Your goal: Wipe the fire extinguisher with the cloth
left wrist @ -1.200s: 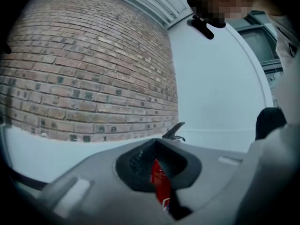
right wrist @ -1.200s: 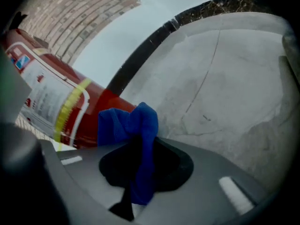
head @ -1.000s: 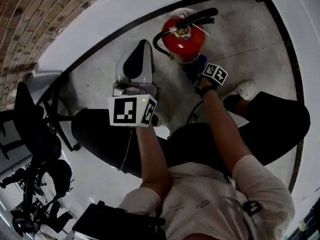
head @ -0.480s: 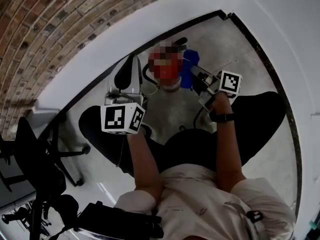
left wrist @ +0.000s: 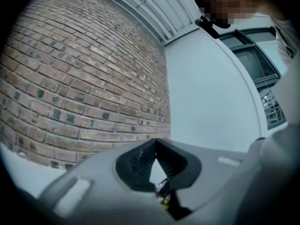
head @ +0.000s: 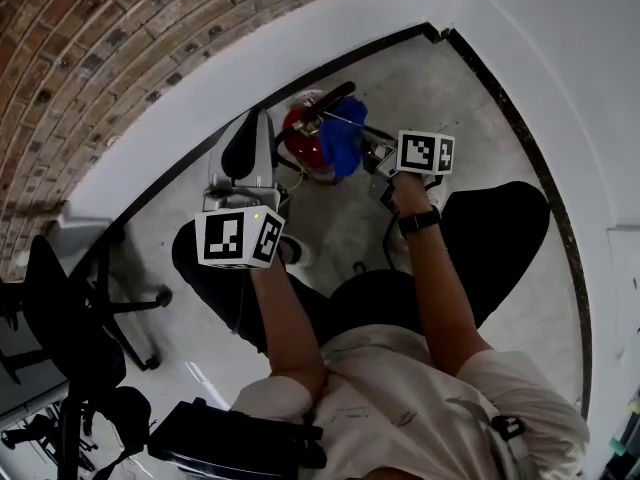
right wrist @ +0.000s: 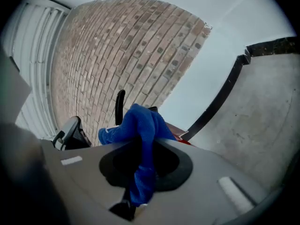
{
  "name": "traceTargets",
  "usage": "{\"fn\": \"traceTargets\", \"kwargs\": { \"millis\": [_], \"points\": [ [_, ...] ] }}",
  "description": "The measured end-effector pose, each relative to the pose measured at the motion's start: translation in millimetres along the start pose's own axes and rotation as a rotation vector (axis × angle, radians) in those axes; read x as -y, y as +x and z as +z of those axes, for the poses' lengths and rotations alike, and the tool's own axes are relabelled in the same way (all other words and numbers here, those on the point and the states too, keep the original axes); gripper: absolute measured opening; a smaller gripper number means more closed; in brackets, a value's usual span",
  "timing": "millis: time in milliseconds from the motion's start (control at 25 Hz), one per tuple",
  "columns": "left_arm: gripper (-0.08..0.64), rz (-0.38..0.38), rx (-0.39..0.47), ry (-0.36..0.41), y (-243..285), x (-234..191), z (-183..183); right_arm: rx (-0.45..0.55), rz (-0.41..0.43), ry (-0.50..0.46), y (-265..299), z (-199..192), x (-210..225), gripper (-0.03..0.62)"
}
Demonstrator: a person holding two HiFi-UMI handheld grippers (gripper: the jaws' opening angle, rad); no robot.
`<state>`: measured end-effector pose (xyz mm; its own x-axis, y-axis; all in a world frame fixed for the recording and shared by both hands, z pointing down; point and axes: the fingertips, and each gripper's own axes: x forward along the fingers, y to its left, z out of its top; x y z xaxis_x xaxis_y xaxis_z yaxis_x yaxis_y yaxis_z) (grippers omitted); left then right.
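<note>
Cloth (head: 340,148) has been brought onto the fire extinguisher (head: 303,151) at the floor's far edge, pinched in the right gripper's (head: 372,158) fingers for wiping. The left gripper (head: 252,128) is held aside, fingers closed and empty.

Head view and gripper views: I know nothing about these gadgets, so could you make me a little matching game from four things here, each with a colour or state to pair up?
Things:
1. cloth
2. fire extinguisher
3. left gripper
4. right gripper

Colour or state:
A. red
B. jaws shut on the cloth
C. blue
D. jaws together, nothing between them

Right pairs: 1-C, 2-A, 3-D, 4-B.
</note>
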<state>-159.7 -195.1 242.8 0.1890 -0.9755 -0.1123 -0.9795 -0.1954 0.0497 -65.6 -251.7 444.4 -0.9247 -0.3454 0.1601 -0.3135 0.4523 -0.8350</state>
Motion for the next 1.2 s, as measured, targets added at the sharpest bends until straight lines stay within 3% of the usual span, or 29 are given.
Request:
{"fn": "traceTargets", "kwargs": {
  "millis": [80, 160, 320, 440, 560, 720, 880, 960, 1040, 1120, 1200],
  "points": [
    [0.0, 0.009, -0.009, -0.002, 1.8, -2.4, -2.5, -0.001, -0.031, -0.001, -2.9, 2.3, 14.0, 0.057],
    [0.0, 0.008, -0.02, -0.003, 5.7, -3.4, -5.6, -0.052, -0.144, -0.04, -7.2, -8.7, 46.0, 0.057],
    [0.0, -0.004, -0.034, -0.002, 14.4, -7.2, -9.9, -0.192, -0.351, -0.026, 14.6, -73.8, 139.2, 0.055],
    [0.0, -0.006, -0.057, -0.009, 20.1, -12.1, -16.8, -0.211, -0.476, 0.075, 25.9, -115.8, 212.9, 0.054],
    [0.0, 0.001, -0.095, 0.009, 26.6, -21.2, -27.6, -0.191, -0.501, 0.225, 34.9, -151.0, 269.4, 0.055],
    [0.0, 0.027, -0.14, 0.031, 33.9, -39.7, -42.5, -0.281, -0.57, 0.35, 33.2, -212.9, 330.6, 0.055],
    [0.0, 0.037, -0.161, 0.065, 37.9, -56.6, -41.3, -0.268, -0.524, 0.426, 36.2, -237.4, 352.2, 0.054],
    [0.0, 0.037, -0.155, 0.068, 41.3, -62.2, -40.7, -0.321, -0.521, 0.412, 39.1, -233.9, 353.1, 0.054],
    [0.0, 0.027, -0.145, 0.053, 46.0, -64.5, -42.9, -0.309, -0.507, 0.428, 41.2, -212.4, 343.5, 0.055],
    [0.0, 0.006, -0.137, 0.043, 52.0, -64.2, -43.6, -0.22, -0.393, 0.428, 48.4, -161.7, 307.2, 0.057],
    [0.0, -0.015, -0.118, 0.034, 58.5, -65.1, -38.8, -0.138, -0.204, 0.375, 53.2, -95.9, 240.7, 0.058]
  ]
}}
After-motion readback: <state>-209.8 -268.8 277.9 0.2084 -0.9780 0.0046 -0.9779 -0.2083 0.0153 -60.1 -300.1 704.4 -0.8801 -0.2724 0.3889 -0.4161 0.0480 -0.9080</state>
